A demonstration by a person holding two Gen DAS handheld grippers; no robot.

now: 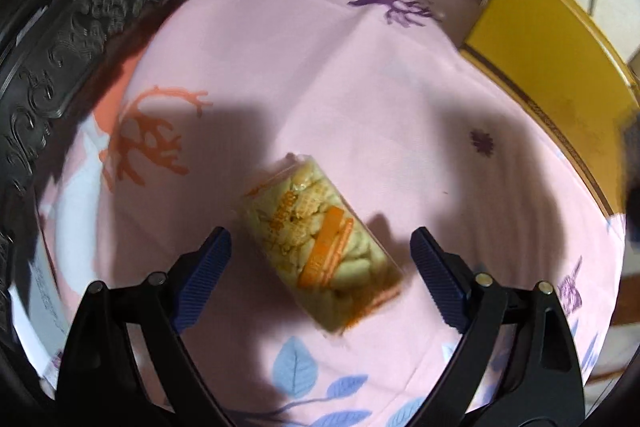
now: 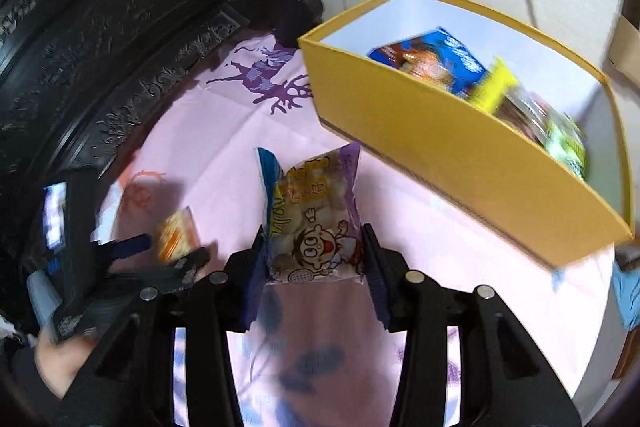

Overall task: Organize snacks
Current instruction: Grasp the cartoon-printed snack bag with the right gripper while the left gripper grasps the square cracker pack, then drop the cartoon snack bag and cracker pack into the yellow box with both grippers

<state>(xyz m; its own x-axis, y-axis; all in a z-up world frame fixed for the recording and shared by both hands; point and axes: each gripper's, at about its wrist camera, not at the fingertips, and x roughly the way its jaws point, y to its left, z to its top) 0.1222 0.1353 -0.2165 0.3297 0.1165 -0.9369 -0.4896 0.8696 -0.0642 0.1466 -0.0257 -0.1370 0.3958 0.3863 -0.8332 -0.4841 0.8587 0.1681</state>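
Left wrist view: the left gripper (image 1: 320, 239) is seen released, its blue ribbed pads spread wide to either side of a clear plastic packet of pale biscuits with an orange band (image 1: 320, 247). The packet lies flat on the pink cloth printed with deer and leaves (image 1: 320, 75) that covers the desk, untouched by either pad. A dark carved wooden frame (image 1: 72, 27) runs along the cloth's far left edge. A yellow cardboard box (image 1: 548, 47) is seen at the upper right, well apart from the packet.

Right wrist view: the left gripper (image 2: 168, 247) is visible at the far left, blurred, beside the same biscuit packet (image 2: 176, 239). At centre, the right gripper (image 2: 314, 247) is clenched on a purple-edged transparent snack bag with a cartoon face (image 2: 316, 219), held upright between the pads above the cloth (image 2: 224, 155). To the right, the yellow box (image 2: 460, 155) stands open, white inside, holding several wrapped snacks: a blue packet (image 2: 436, 63), a yellow-green one (image 2: 496, 83), others blurred.
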